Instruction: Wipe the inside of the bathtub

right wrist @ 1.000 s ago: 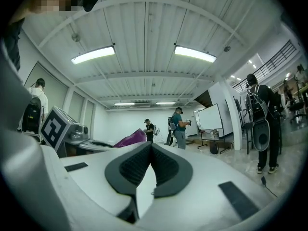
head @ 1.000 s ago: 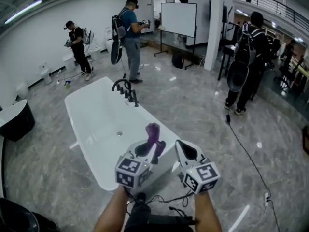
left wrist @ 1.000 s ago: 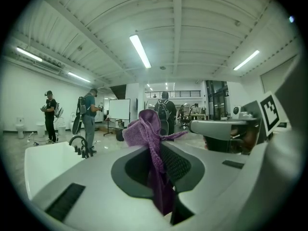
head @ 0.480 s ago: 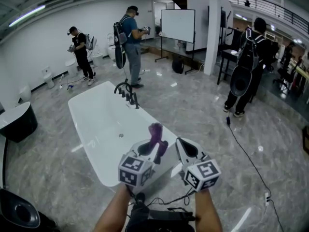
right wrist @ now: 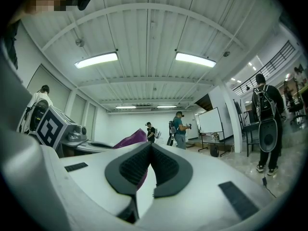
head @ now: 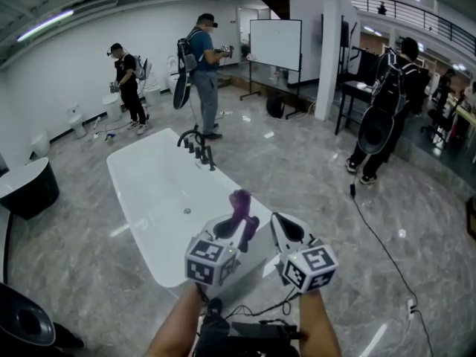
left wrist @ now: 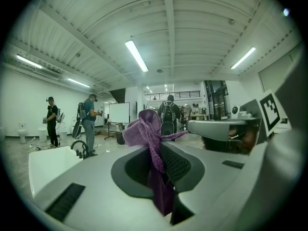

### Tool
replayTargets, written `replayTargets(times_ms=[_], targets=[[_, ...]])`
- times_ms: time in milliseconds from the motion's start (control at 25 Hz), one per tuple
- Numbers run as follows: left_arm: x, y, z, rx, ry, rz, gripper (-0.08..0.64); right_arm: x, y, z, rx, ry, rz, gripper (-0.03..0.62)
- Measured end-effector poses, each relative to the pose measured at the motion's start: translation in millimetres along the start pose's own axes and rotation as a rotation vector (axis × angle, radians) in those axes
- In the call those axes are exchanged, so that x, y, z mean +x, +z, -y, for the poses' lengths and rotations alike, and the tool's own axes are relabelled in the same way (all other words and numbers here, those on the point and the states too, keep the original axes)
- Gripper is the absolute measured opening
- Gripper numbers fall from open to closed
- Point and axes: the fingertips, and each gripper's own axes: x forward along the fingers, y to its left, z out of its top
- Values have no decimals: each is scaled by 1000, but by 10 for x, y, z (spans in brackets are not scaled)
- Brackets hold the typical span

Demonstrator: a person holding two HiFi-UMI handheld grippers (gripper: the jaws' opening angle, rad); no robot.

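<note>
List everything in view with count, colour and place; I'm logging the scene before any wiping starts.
bathtub: one, white, mid-floor ahead of the grippers
faucet: one, black, bathtub's far rim
cloth: one, purple, sticking up from the left gripper's jaws
whiteboard: one, white, far back
standing people: three, mostly dark clothing, two back left, one right
black tubs: two, left edge
cable: one, black, floor at right
left gripper: one, white, shut on the cloth
right gripper: one, white, jaws together, empty
forearms: two, bottom edge
</note>
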Motion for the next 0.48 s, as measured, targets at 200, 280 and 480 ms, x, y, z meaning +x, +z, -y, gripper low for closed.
replayTargets(times_ms=[200, 280, 480], targets=[[13, 29, -8, 5, 10, 3, 49, -1, 8, 20, 2, -3, -4, 3], [4, 24, -13, -5, 12, -11, 49, -5, 40, 12, 1, -3, -7, 3], [7, 31, 0, -10, 12, -8, 50, -27, 48, 37, 4, -13, -6, 3]])
